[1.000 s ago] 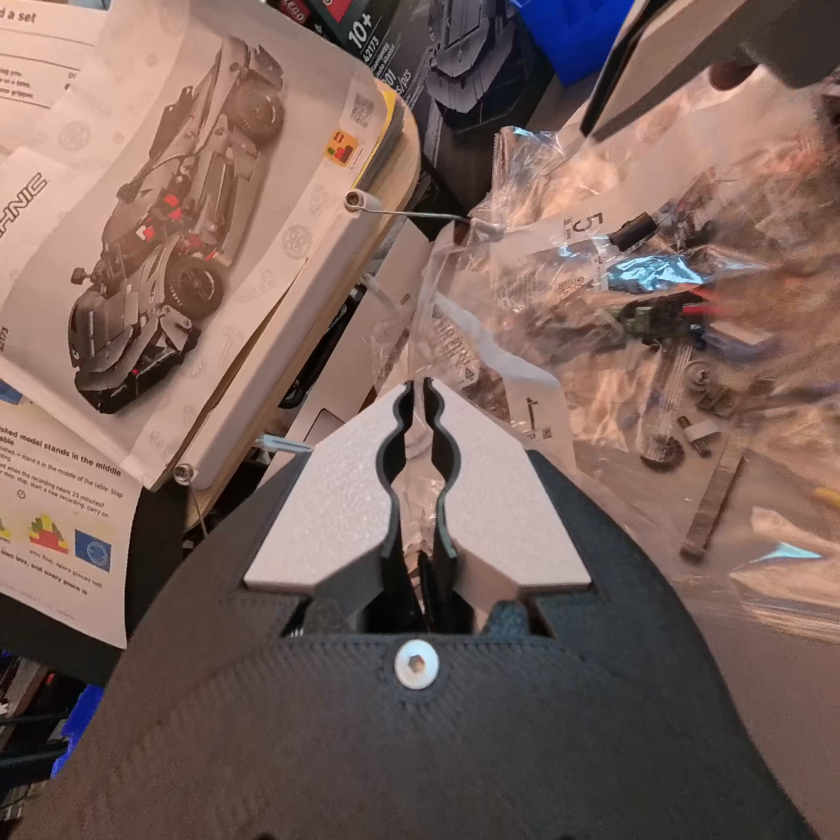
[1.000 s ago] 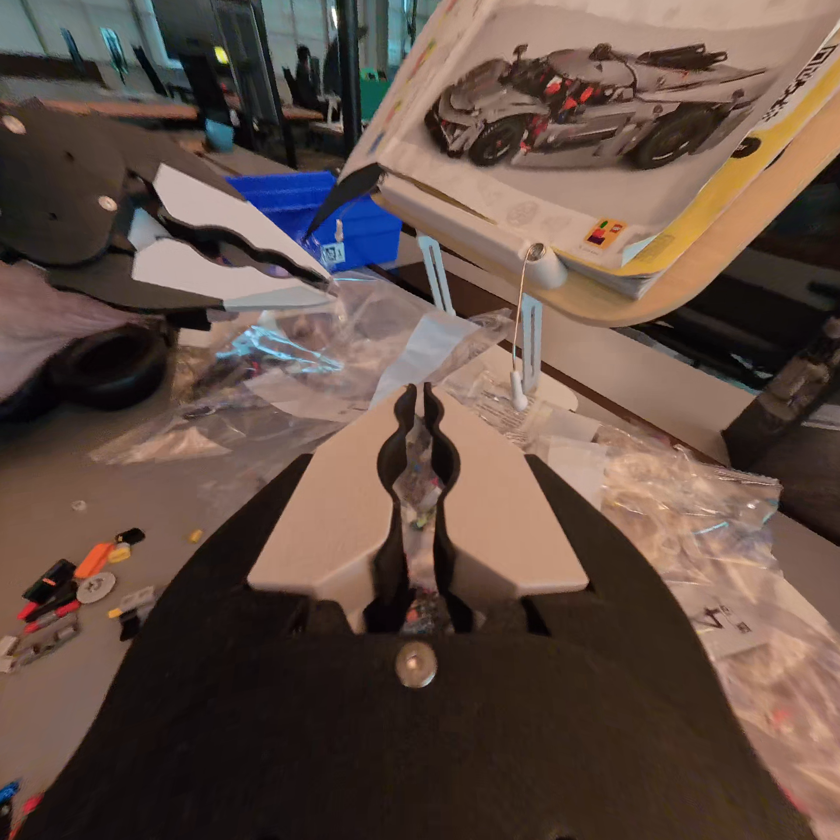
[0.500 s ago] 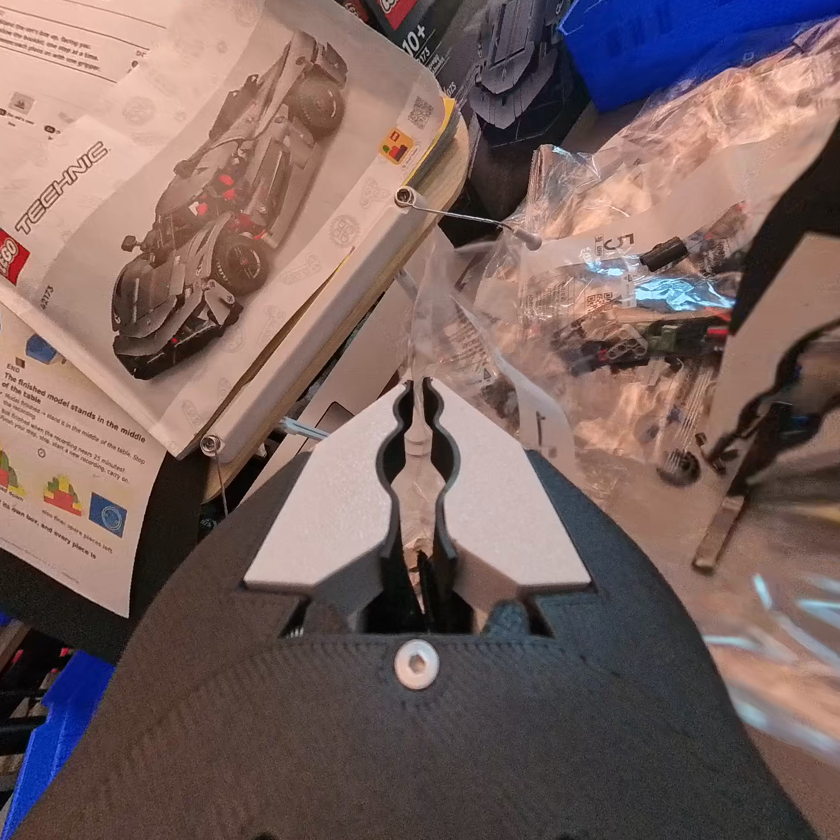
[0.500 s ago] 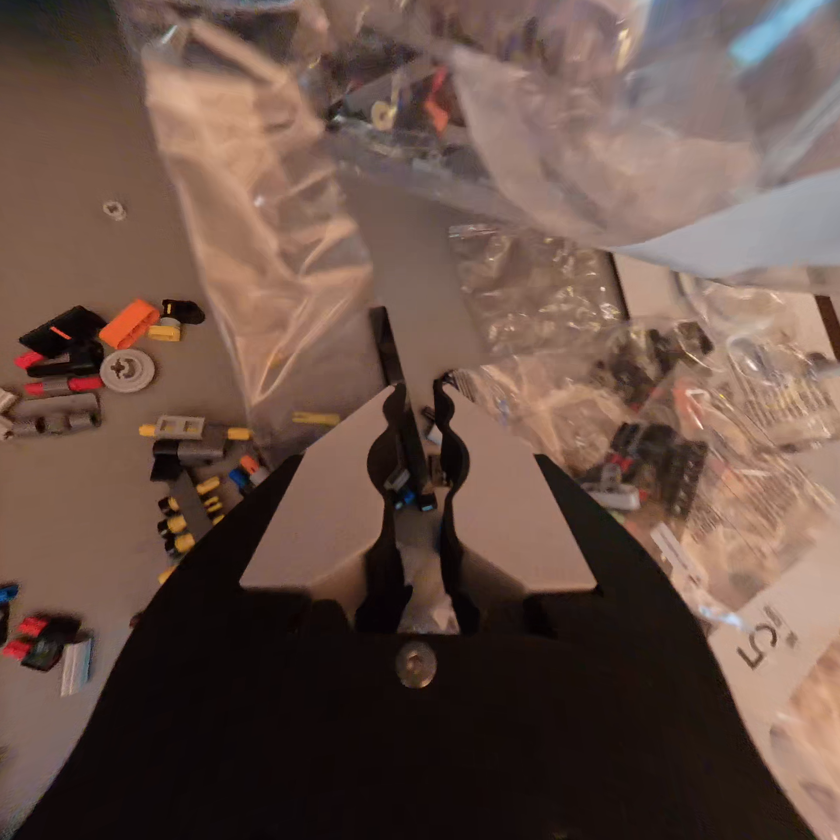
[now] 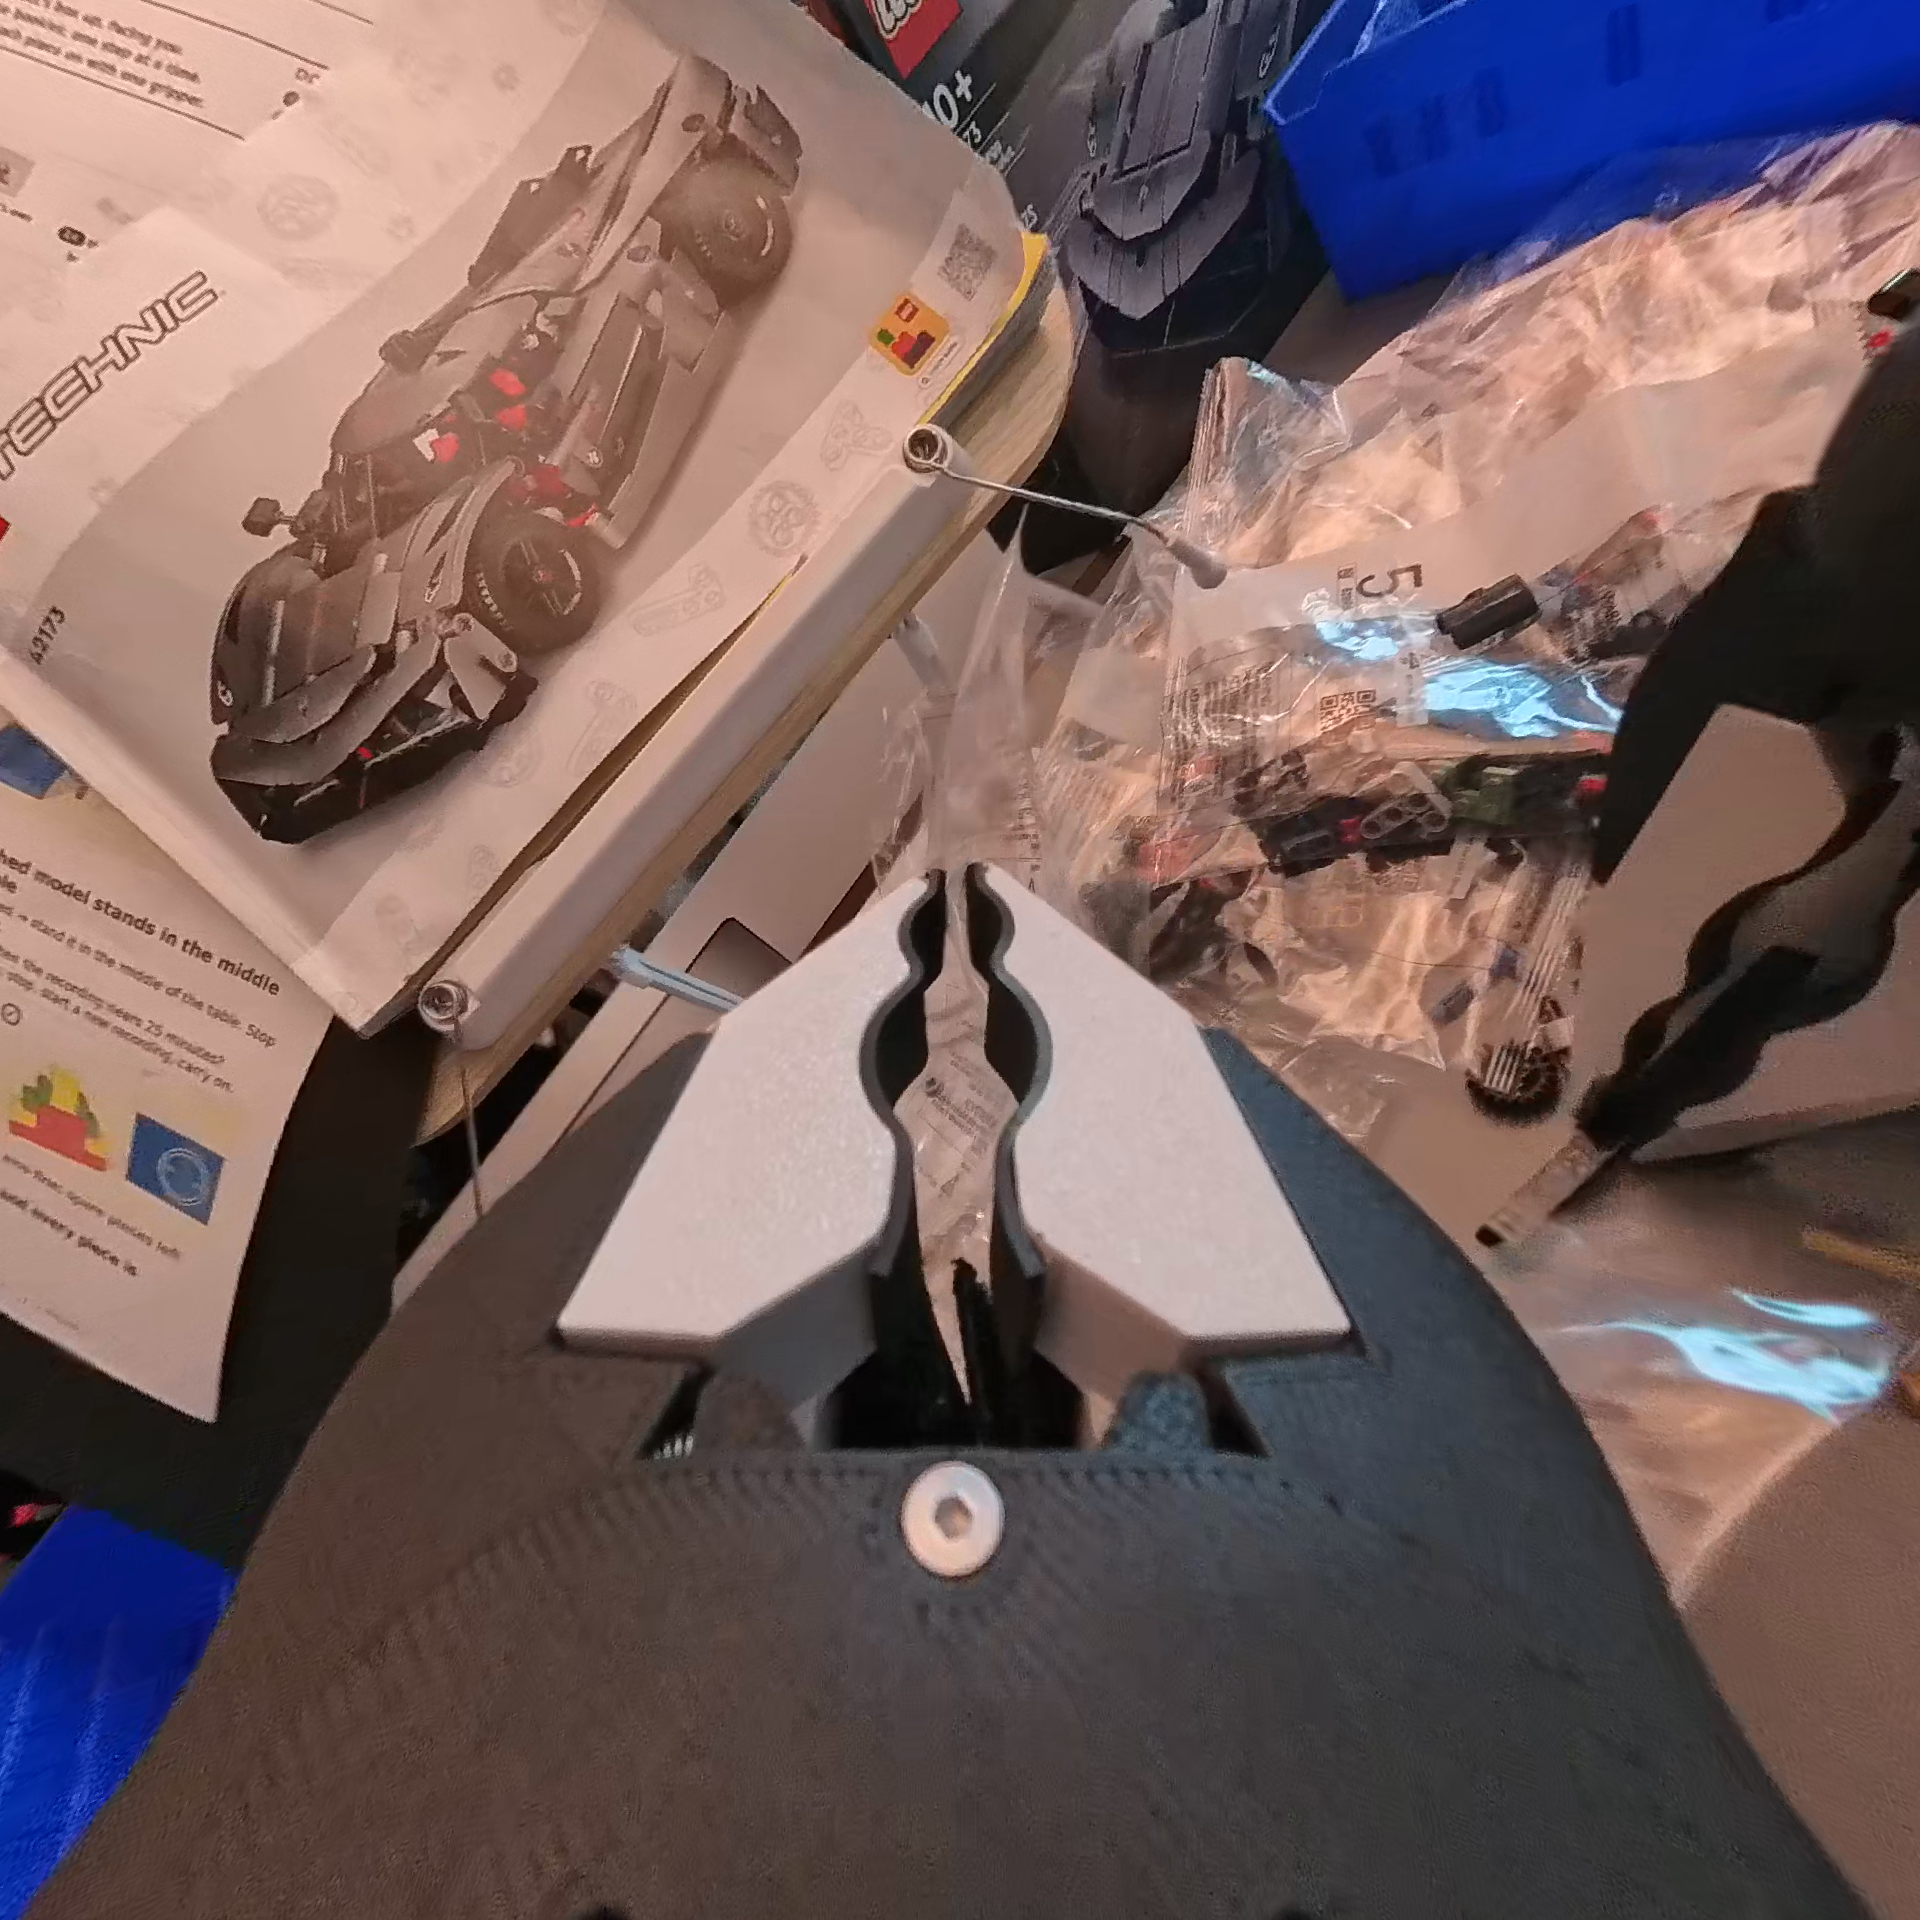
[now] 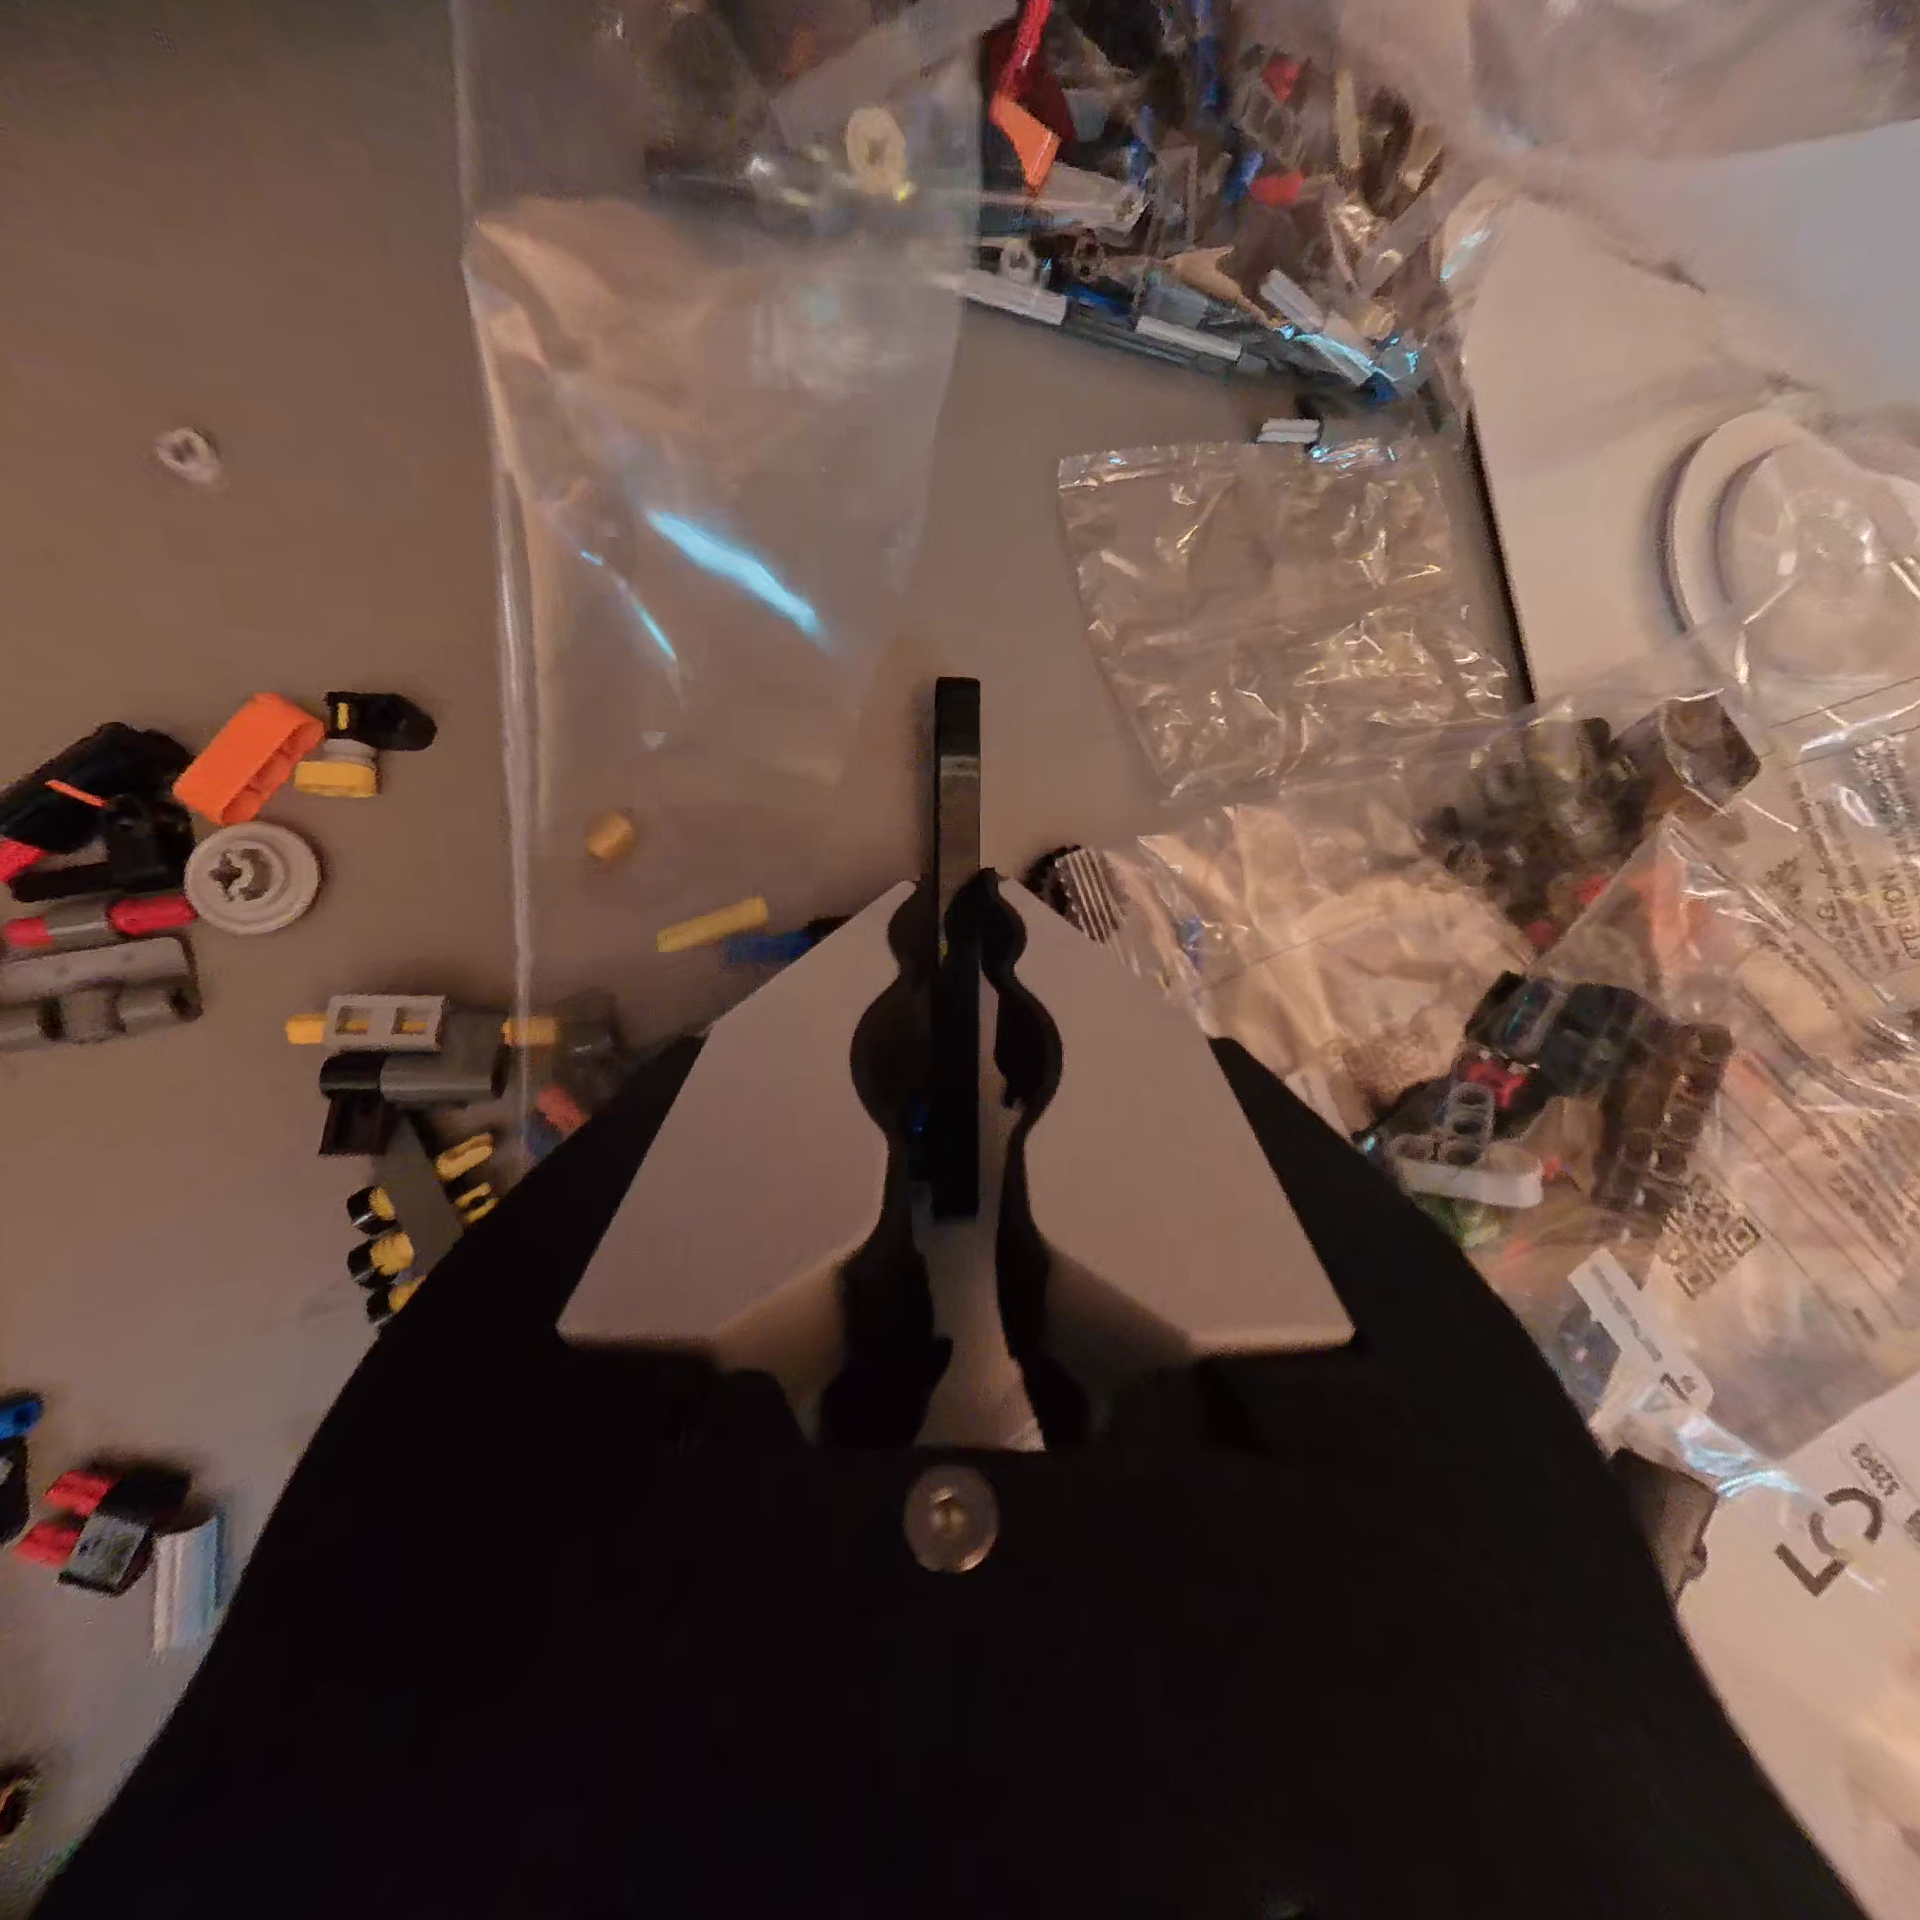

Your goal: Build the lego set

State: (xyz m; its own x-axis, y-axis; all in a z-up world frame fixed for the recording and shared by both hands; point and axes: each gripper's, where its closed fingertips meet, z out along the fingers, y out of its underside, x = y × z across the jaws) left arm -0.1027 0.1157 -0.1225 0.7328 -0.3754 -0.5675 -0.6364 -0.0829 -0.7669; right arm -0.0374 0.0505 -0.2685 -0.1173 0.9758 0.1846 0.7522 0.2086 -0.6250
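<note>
My left gripper (image 5: 956, 878) is shut on the edge of a clear plastic bag (image 5: 977, 727), which runs up out of the jaws. My right gripper (image 6: 956, 881) points down at the grey table (image 6: 208, 260), its jaws closed against a long thin black beam (image 6: 956, 769) that sticks out past the tips. In the left wrist view the right gripper (image 5: 1600, 1122) stands at the right with its tips on the upper end of that beam (image 5: 1532, 1195), whose other end rests on the table.
The instruction booklet (image 5: 468, 468) sits on a wooden stand at left, with the set box (image 5: 1143, 156) and a blue bin (image 5: 1558, 125) behind. Numbered bags of parts (image 5: 1403, 727) crowd the right. Loose small parts (image 6: 249, 873) lie left of the right gripper, an empty clear bag (image 6: 1278, 613) ahead. Tip to tip, the grippers are about 15 cm apart.
My right gripper has swung from facing the booklet stand down to the table and closed around the black beam. My left gripper kept hold of the bag and shifted slightly.
</note>
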